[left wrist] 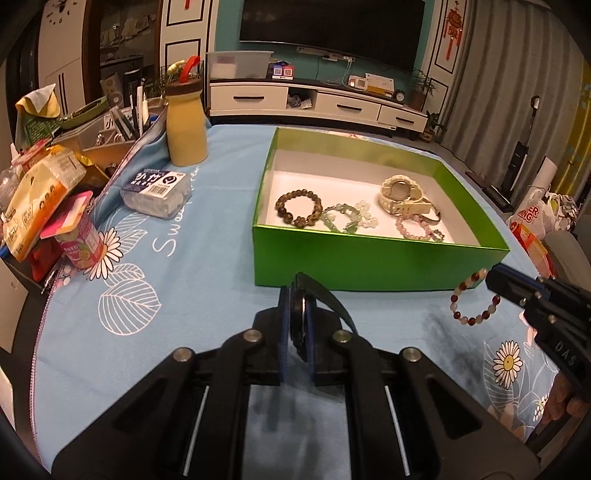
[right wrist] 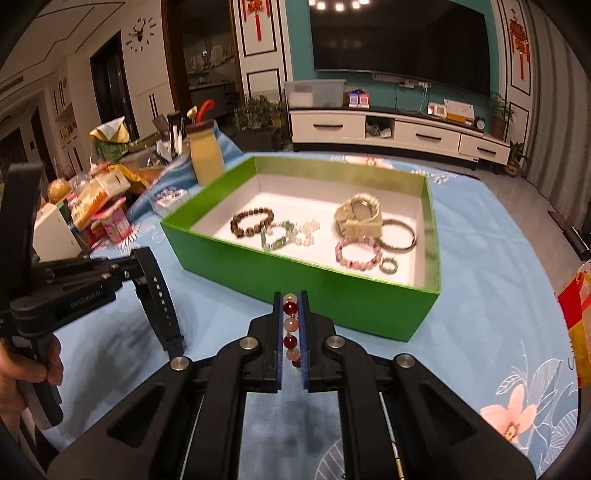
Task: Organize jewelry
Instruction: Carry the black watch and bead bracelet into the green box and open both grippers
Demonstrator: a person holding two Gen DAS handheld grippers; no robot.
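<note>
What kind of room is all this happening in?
Most likely a home living room: a big wall-mounted television above a white media cabinet, grey curtains, and a table under a blue floral tablecloth.

home living room, television [left wrist: 332, 33], tv cabinet [left wrist: 317, 101]

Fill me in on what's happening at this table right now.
A person is sorting jewelry into a green box with a handheld gripper in each hand. The left gripper is shut on a black watch, and the right gripper is shut on a red and pale beaded bracelet. Both are held in front of the box, which already holds a cream watch and several bracelets.
</note>
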